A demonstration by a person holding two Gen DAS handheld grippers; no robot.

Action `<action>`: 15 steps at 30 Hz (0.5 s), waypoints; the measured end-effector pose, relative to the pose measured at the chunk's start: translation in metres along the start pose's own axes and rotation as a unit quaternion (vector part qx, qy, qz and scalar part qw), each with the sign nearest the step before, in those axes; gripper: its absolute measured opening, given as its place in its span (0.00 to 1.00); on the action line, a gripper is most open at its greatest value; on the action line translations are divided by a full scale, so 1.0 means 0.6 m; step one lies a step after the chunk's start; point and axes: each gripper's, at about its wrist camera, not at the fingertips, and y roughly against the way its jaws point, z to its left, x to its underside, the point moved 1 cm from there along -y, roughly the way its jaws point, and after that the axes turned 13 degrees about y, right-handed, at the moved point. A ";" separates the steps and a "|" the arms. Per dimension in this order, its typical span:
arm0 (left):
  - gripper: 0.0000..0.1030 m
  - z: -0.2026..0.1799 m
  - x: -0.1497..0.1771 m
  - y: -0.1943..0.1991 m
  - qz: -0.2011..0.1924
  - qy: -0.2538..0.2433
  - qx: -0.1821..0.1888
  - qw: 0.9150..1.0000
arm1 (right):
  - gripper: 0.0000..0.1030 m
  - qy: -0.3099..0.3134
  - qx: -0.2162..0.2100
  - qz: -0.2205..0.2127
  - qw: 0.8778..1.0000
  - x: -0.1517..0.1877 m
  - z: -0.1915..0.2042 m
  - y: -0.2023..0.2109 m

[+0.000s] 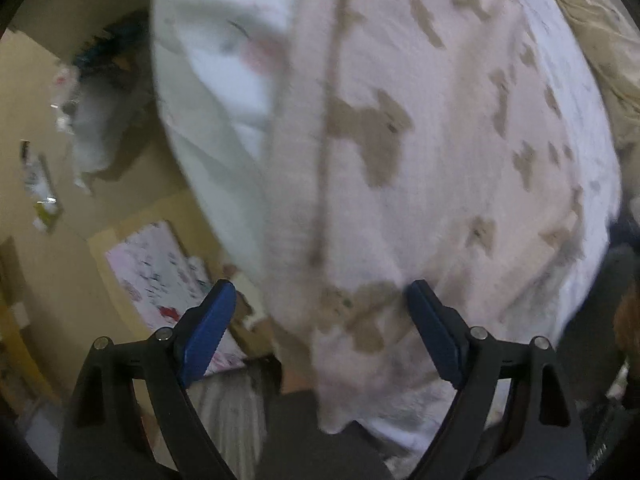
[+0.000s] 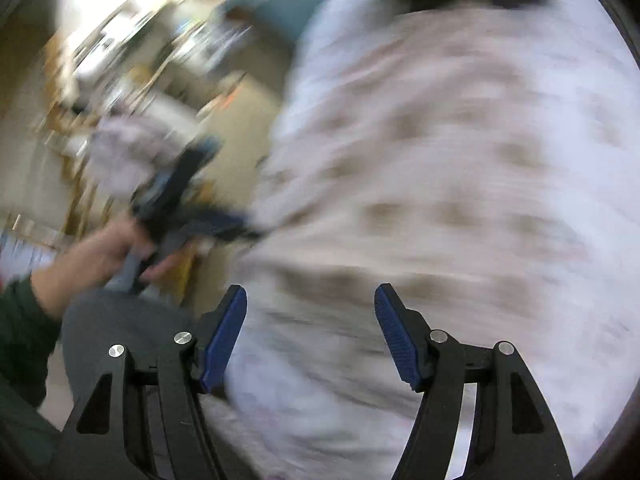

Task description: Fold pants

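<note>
The pants [image 1: 420, 152] are pale pink fleece with tan bear shapes. They fill most of the left wrist view and hang over the edge of a surface. My left gripper [image 1: 320, 300] is open, its blue pads [image 1: 208, 328] on either side of a hanging fold, not closed on it. In the blurred right wrist view the pants [image 2: 460, 200] fill the right side. My right gripper [image 2: 310, 304] is open just above the cloth. The left gripper [image 2: 188, 200] shows there at the pants' left edge, held by a hand.
White bedding [image 1: 216, 80] lies under the pants. A beige floor [image 1: 80, 240] with a printed cloth [image 1: 168, 276] and scattered items lies to the left. A tan quilted cover [image 1: 600, 40] sits at upper right. Cluttered shelves [image 2: 120, 60] stand far left.
</note>
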 end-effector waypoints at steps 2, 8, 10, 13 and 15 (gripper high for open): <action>0.58 -0.019 0.012 -0.001 0.014 -0.024 -0.008 1.000 | 0.67 -0.062 0.043 -0.015 0.997 0.028 -0.071 0.039; 0.02 -0.093 0.048 0.029 0.009 -0.107 -0.075 0.991 | 0.67 -0.204 0.083 -0.025 0.975 0.088 -0.186 0.058; 0.01 -0.103 0.053 0.047 -0.006 -0.108 -0.091 0.990 | 0.67 -0.216 0.060 -0.010 0.974 0.100 -0.191 0.041; 0.01 -0.116 0.058 0.094 -0.042 -0.096 -0.098 0.990 | 0.67 -0.213 0.019 0.013 0.977 0.094 -0.182 -0.013; 0.01 -0.128 0.063 0.128 -0.074 -0.090 -0.102 0.988 | 0.67 -0.200 0.014 0.028 0.979 0.096 -0.165 -0.043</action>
